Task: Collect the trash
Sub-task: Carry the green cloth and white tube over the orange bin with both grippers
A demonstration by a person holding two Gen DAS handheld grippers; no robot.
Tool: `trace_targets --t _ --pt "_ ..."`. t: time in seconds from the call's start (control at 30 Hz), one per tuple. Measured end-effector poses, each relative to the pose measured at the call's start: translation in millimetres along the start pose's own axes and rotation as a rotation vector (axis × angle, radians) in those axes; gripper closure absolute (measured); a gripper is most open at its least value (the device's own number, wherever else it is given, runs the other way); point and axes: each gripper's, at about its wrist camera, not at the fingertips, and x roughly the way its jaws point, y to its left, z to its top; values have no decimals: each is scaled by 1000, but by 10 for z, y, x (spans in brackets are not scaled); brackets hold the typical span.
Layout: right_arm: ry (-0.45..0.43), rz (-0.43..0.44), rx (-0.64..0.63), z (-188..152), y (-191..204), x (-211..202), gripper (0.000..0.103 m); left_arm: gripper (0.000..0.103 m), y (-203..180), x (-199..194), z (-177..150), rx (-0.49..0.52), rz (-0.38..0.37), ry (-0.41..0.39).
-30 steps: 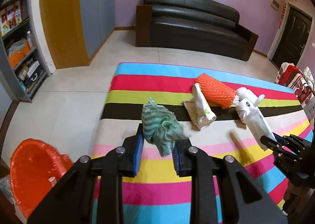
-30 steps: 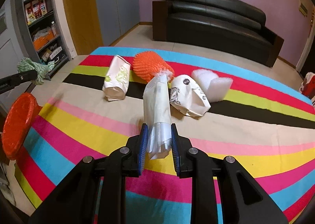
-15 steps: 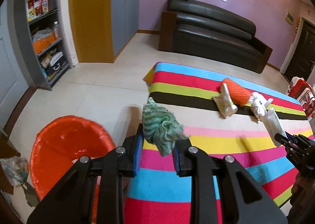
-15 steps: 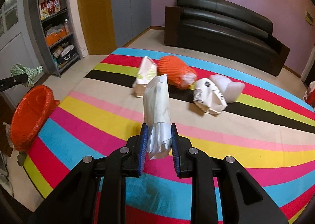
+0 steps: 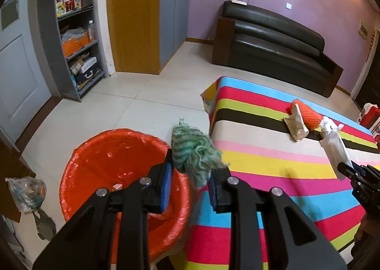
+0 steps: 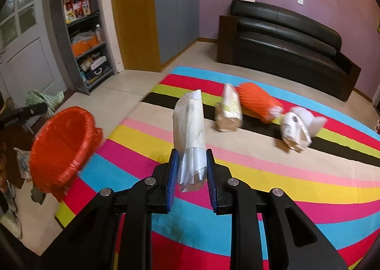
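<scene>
My left gripper is shut on a crumpled green net and holds it above the right rim of the orange-lined trash bin. My right gripper is shut on a white plastic wrapper, held upright above the striped table. On the table lie a beige paper bag, an orange foam net and a white printed bag. The bin also shows in the right wrist view, at the table's left edge.
A black sofa stands against the purple wall. A grey shelf unit with boxes is at the far left. A small filled plastic bag lies on the floor left of the bin.
Both grippers have moved left towards the bin with their loads. The left gripper with the green net now hangs over the bin's rim. The table's trash has shifted right in both views.
</scene>
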Motion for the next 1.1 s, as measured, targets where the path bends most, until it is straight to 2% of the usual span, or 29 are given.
trace_targets --t 0.7,1.1 --pt "-2 170 -114 298 1910 140 80 78 973 -201 -211 -110 114 -6" --pt "42 213 -163 280 2487 312 80 77 1330 -228 -266 -167 157 7"
